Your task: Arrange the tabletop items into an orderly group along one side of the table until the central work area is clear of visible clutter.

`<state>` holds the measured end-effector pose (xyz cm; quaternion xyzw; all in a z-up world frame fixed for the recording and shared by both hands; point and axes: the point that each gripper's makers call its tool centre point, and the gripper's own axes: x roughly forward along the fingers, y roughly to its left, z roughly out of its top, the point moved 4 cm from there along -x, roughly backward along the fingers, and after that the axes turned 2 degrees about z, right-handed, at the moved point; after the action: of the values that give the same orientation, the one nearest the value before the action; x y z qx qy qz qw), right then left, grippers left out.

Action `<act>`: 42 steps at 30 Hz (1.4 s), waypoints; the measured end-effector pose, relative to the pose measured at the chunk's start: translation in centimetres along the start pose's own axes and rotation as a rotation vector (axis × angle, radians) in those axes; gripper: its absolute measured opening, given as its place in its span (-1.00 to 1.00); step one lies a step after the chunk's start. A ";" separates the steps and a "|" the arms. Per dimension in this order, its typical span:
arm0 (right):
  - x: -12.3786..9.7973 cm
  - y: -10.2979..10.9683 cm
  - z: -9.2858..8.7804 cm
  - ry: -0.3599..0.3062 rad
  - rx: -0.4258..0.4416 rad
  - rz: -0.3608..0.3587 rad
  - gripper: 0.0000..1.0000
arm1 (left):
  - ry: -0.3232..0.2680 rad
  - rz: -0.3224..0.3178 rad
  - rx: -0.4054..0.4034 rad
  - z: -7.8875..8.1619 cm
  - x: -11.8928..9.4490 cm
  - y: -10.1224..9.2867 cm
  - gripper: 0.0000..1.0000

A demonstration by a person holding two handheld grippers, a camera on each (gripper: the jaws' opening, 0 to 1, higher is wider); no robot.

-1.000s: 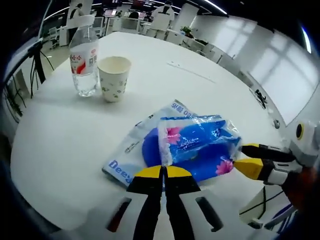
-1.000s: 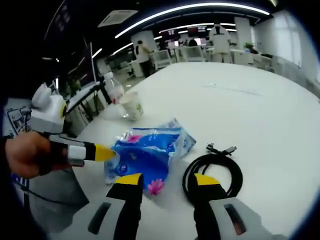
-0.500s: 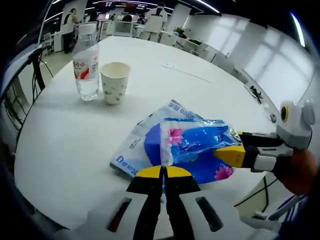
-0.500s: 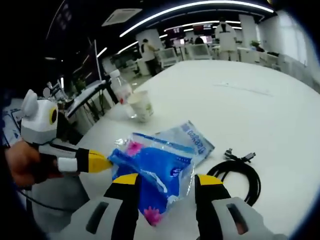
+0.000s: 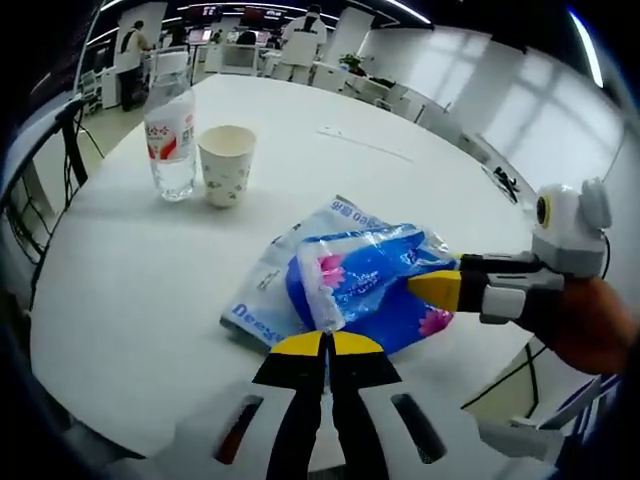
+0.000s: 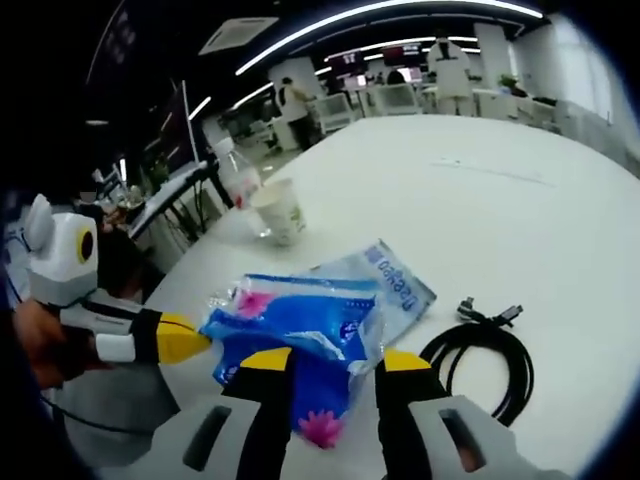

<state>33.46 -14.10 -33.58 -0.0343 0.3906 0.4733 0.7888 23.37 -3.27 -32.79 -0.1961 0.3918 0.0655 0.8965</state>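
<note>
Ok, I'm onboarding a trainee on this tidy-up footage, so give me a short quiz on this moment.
1. True or false: the paper cup stands beside the water bottle.
2. What does the left gripper pinch?
A. the blue tissue pack
B. the black cable
C. the paper cup
3. Fill in: the right gripper's jaws are ___ around the tissue pack's end.

Key: 1 true; 2 A; 3 open.

Glossy crinkled plastic tissue pack [image 5: 375,290]; matt paper cup [image 5: 226,164].
</note>
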 end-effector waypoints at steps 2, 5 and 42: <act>0.0 -0.1 0.0 0.005 -0.002 -0.007 -0.46 | -0.006 0.002 -0.004 0.2 -0.2 -0.1 -1.00; -0.1 -0.3 0.1 0.004 0.004 -0.015 -0.58 | -0.008 0.002 -0.009 0.5 -0.2 -0.1 -1.00; -2.1 -2.7 -0.8 -0.051 0.103 -0.086 -1.00 | 0.028 -0.057 0.044 -0.1 1.2 -1.7 -1.00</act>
<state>34.61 -17.43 -33.66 0.0015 0.3923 0.4190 0.8189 24.57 -4.92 -33.20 -0.1882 0.3997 0.0288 0.8966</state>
